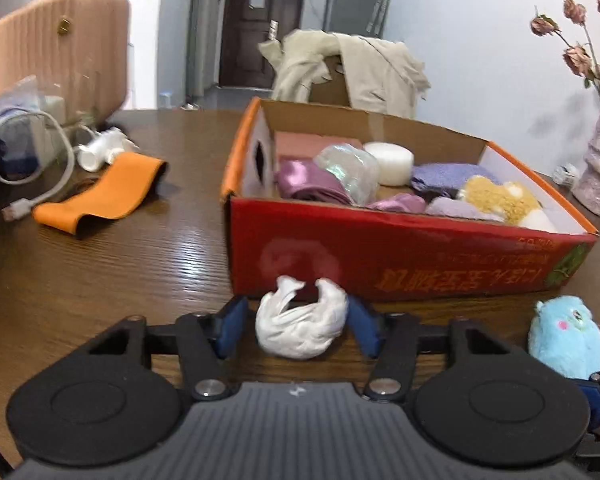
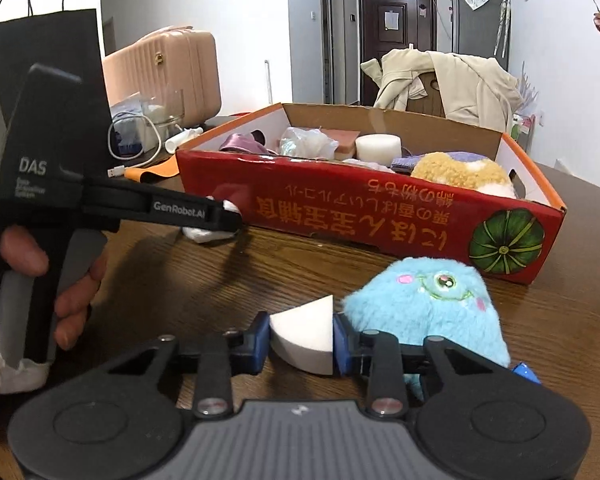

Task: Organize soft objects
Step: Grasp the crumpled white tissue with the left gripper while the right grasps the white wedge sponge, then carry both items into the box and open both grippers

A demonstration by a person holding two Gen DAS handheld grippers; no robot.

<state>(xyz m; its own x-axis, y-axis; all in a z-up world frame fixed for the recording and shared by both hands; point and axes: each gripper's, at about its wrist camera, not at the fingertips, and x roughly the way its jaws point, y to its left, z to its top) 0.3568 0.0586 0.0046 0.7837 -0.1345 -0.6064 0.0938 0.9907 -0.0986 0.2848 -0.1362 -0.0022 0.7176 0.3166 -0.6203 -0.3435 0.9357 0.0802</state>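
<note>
Both grippers are holding soft pieces just in front of the red cardboard box (image 1: 400,256).

Right gripper (image 2: 301,344) is pinching a white wedge-shaped foam sponge (image 2: 302,338), tip pointing up and away toward the box, beside a blue furry plush toy (image 2: 424,312) lying near the box's front wall. Left gripper (image 1: 298,326) is squeezing a crumpled white cloth bundle (image 1: 300,330), its twisted ends pointing boxward, likely readying both for dropping among the soft items inside.
</note>
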